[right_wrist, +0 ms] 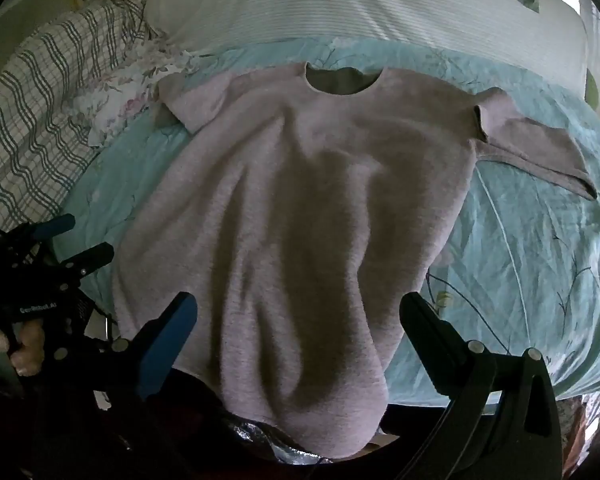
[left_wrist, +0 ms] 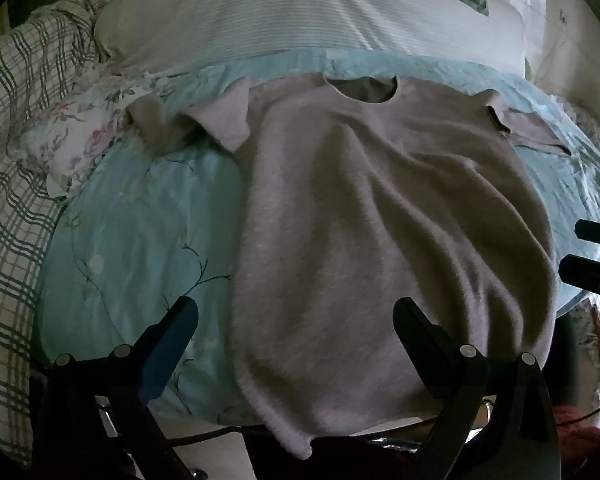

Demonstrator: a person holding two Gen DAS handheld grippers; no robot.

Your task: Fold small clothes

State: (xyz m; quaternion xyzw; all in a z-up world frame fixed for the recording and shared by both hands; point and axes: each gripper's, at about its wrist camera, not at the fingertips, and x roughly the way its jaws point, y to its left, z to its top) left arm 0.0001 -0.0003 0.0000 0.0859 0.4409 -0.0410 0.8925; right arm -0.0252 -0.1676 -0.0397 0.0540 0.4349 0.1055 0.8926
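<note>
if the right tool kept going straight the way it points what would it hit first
Most likely the pink shirt spread on the blue quilt. The right tool is open and empty, aimed down at the shirt's lower half, though the depth is hard to judge.

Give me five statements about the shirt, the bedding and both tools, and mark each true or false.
1. The pink T-shirt lies spread out on the teal quilt. True.
2. The left tool is clamped on the hem. False: it is open and holds nothing.
3. The neck opening points toward the white pillow. True.
4. The right tool is open. True.
5. The shirt is already folded in half. False: it lies unfolded.
</note>
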